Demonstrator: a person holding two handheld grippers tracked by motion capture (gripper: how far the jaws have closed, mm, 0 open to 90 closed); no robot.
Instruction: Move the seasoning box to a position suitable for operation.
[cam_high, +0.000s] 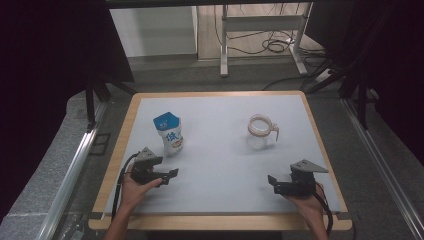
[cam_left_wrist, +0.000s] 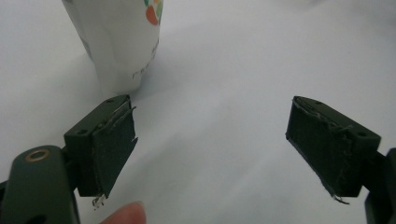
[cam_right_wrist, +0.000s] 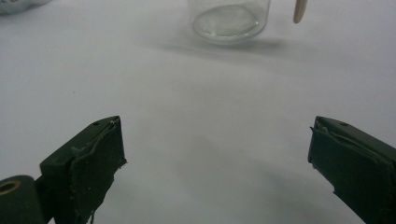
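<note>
My left gripper (cam_high: 169, 176) and right gripper (cam_high: 273, 183) rest by the table's (cam_high: 220, 165) near edge, jaws spread, empty. Pouch (cam_high: 169, 133) stands upright just beyond the left; glass jug (cam_high: 261, 133) toward the right edge, presumably staged for pouring.

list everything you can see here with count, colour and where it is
pouch: 1, white with blue top, standing at table's left, just beyond the left claw
glass jug: 1, clear with pale handle, at table's right, beyond the right claw
table: 1, white top with wooden edge, centre
metal frame: 1, grey, on the floor behind the table
left claw: 1, black, near left, open, holding nothing
right claw: 1, black, near right, open, holding nothing
</note>
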